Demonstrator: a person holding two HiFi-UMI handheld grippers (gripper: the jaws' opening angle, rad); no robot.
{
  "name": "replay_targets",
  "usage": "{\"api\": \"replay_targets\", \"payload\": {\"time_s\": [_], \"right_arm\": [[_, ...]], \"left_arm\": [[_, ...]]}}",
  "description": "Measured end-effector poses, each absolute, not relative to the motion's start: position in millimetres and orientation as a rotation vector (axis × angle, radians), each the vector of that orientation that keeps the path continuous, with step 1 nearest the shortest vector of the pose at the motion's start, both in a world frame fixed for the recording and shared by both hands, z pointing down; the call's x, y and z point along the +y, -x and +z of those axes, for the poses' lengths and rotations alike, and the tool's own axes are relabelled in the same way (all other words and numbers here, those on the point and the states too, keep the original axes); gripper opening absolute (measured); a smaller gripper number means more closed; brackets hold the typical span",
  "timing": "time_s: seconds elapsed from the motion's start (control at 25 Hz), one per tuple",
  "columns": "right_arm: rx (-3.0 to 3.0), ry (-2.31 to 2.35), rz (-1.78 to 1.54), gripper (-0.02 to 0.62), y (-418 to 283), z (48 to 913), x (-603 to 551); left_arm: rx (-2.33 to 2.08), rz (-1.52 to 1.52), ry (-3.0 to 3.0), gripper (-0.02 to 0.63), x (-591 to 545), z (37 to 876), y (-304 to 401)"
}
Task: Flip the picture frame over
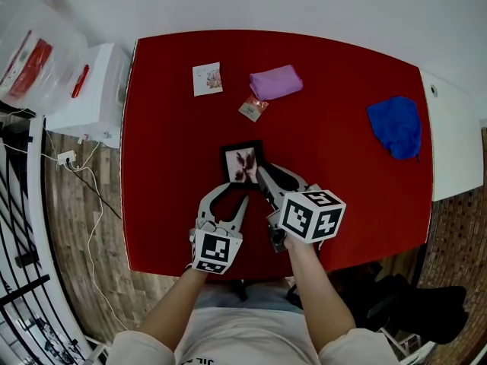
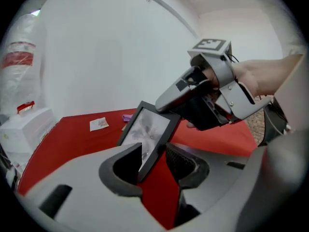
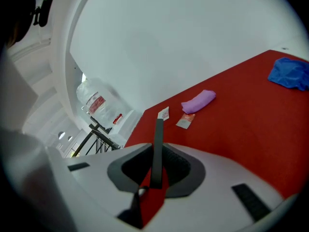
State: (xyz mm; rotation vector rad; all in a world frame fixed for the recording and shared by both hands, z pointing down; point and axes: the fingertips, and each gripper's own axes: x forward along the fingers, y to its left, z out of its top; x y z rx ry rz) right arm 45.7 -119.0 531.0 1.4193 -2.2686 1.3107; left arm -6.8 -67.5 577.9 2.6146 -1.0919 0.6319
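The black picture frame (image 1: 243, 164) stands tilted up off the red table (image 1: 163, 204), near its middle, with the picture side toward me. In the right gripper view the frame (image 3: 158, 141) shows edge-on between the jaws. My right gripper (image 1: 263, 176) is shut on its right edge. The left gripper view has that gripper (image 2: 203, 95) clamped over the frame's (image 2: 150, 127) upper right corner. My left gripper (image 1: 226, 197) is open just in front of the frame. The frame's lower corner sits between its jaws (image 2: 154, 157), and bare red table shows beside it.
At the back of the table lie a small card (image 1: 207, 78), a purple cloth (image 1: 275, 82) and a little packet (image 1: 253, 108). A blue cloth (image 1: 396, 125) is at the far right. A white box (image 1: 91, 93) and a plastic bag (image 1: 34, 59) stand off the table's left edge.
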Motion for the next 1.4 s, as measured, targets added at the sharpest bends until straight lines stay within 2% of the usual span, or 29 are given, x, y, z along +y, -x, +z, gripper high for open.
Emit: {"api": "replay_targets", "payload": {"time_s": [0.28,0.6,0.72,0.88,1.4], "right_arm": [[-2.232,-1.442,1.308,0.066,-68,550,-121],[-2.203,-1.490,1.425,0.067,-89,570,-117],[-2.176,-1.498,1.420,0.067,-96,581,-114],[-2.131,-1.492,1.311,0.067,-101,595,-114],[-1.912,-1.470,0.896,0.067,-109,634,-114]], "left_arm": [[-1.226,0.608,-2.353,0.137,-105,605,53],[-1.203,0.662,-2.167,0.133,-115,638,41],[-1.178,0.668,-2.180,0.102,-113,638,34],[-1.150,0.736,-2.243,0.021,-109,636,22],[-1.135,0.770,-2.272,0.017,-107,639,16]]}}
